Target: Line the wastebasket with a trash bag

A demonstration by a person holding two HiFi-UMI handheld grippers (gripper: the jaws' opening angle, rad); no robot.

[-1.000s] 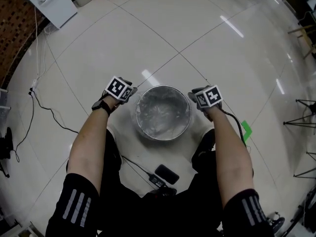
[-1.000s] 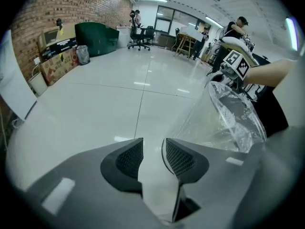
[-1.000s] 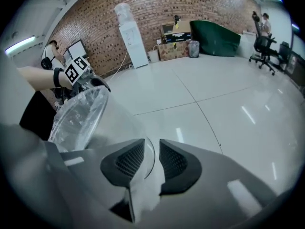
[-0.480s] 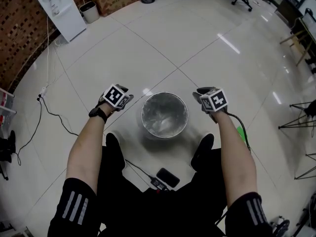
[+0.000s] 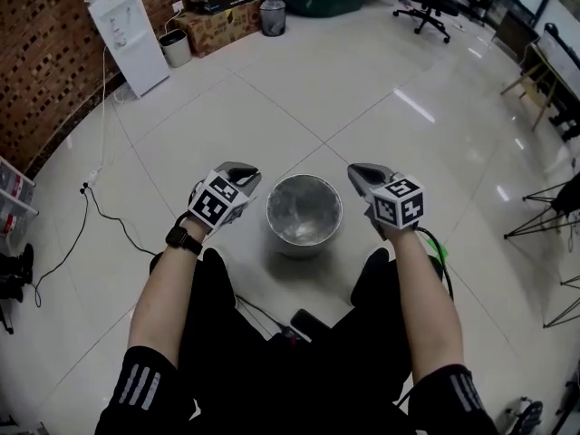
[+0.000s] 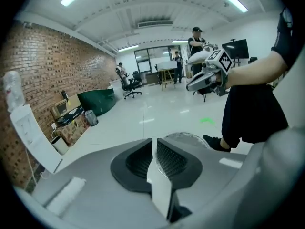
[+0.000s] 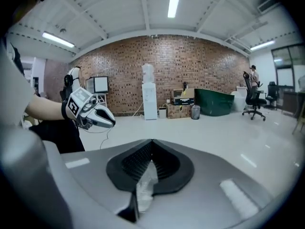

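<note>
The left gripper [image 6: 153, 146] has its jaws drawn together, the ribbed pads [image 6: 170, 159] meeting in a thin seam. They have just been closing. A smooth pale strip [image 6: 161, 194] stands in the seam at lower centre, and I cannot tell whether it is part of the gripper. The right gripper [image 7: 151, 150] is closed too, its jaws likewise just brought together. Some crumpled clear film [image 7: 144, 187] lies along their seam at lower centre, and I cannot tell whether it is pinched. In the head view the left gripper [image 5: 243, 172] and right gripper [image 5: 359, 172] sit left and right of centre, tips toward the top of the frame. The bin [image 5: 304, 241] is between them and lower down. It is a round metal can standing upright on the floor [image 5: 272, 107]. Its long axis is vertical and its open mouth faces the camera. The bag [image 5: 304, 205] glistens inside it as a crinkled clear lining. Two dark shoes [image 5: 373, 275] rest just below the bin, one at each side. In the left gripper view the bin's rim [image 6: 190, 137] peeks just over the jaws.
</note>
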